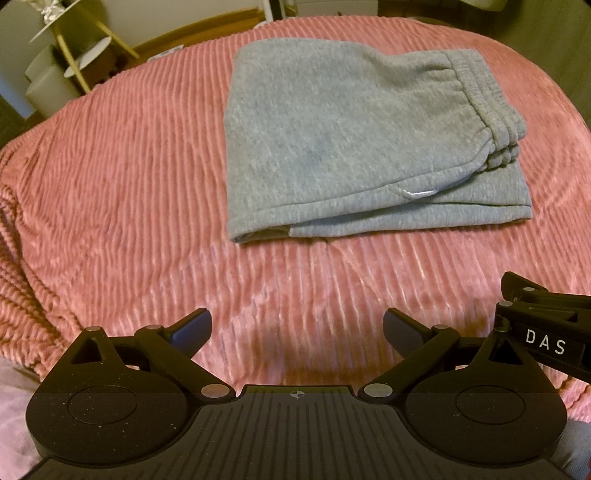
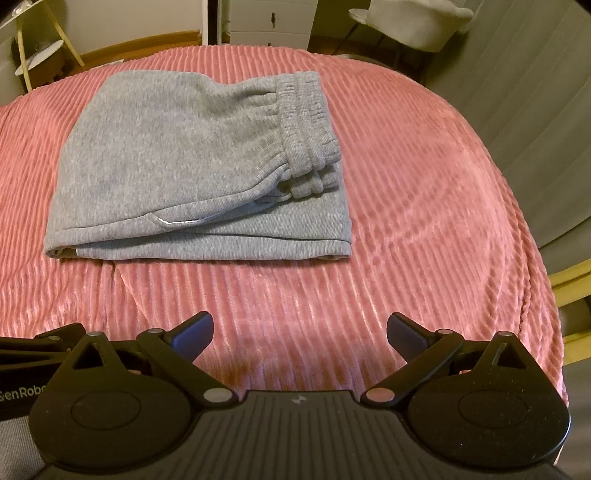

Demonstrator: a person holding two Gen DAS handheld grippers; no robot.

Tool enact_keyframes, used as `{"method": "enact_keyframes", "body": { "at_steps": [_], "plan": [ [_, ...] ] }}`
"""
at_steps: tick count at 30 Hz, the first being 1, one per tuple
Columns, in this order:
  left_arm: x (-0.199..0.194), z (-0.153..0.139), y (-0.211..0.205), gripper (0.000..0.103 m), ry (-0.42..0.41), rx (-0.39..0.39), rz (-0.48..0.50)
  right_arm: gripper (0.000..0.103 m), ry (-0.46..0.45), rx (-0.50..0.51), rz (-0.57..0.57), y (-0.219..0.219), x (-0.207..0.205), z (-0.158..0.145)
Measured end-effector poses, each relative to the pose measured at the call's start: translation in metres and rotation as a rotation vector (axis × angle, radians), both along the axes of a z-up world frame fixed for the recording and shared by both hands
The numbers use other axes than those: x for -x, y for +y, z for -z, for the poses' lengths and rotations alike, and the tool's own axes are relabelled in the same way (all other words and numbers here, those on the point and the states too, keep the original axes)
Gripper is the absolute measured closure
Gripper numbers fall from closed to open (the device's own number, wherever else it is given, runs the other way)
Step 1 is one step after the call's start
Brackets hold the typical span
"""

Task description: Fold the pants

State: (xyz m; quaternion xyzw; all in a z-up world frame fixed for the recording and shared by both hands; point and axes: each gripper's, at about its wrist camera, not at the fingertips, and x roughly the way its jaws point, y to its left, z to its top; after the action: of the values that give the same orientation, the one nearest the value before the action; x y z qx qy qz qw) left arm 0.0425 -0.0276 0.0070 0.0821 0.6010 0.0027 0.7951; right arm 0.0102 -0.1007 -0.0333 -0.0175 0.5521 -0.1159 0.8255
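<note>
Grey sweatpants (image 1: 340,136) lie folded into a compact stack on a pink ribbed blanket (image 1: 122,192), elastic waistband at the right end. They also show in the right wrist view (image 2: 192,173). My left gripper (image 1: 297,332) is open and empty, held well short of the pants above the blanket. My right gripper (image 2: 300,334) is open and empty too, beside the left one; its body shows at the right edge of the left wrist view (image 1: 546,332). Neither gripper touches the pants.
The blanket (image 2: 424,206) covers a bed. White round shelves on yellow legs (image 1: 70,55) stand at the far left. A white drawer unit (image 2: 273,18) and a pale chair (image 2: 421,22) stand beyond the bed. A yellow frame (image 2: 572,284) sits at the right.
</note>
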Motion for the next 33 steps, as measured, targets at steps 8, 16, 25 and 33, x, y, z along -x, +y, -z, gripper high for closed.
{"method": "enact_keyframes", "body": {
  "at_steps": [8,16,25,33],
  "plan": [
    [-0.0008,0.0011,-0.0004,0.001,0.001,0.002,-0.002,0.003,0.004,0.000,0.001,-0.0002,-0.0011,0.0010],
    [-0.0003,0.0025,-0.0014,0.001,-0.004,0.001,0.000,0.003,0.003,0.002,0.000,-0.0010,-0.0019,0.0017],
    [-0.0003,0.0021,-0.0016,0.001,-0.019,-0.004,0.005,0.003,0.001,0.005,0.000,-0.0002,-0.0020,0.0016],
    [-0.0002,0.0002,-0.0014,0.001,-0.024,0.004,0.007,0.003,-0.001,0.006,0.001,-0.0008,-0.0019,0.0010]
  ]
}}
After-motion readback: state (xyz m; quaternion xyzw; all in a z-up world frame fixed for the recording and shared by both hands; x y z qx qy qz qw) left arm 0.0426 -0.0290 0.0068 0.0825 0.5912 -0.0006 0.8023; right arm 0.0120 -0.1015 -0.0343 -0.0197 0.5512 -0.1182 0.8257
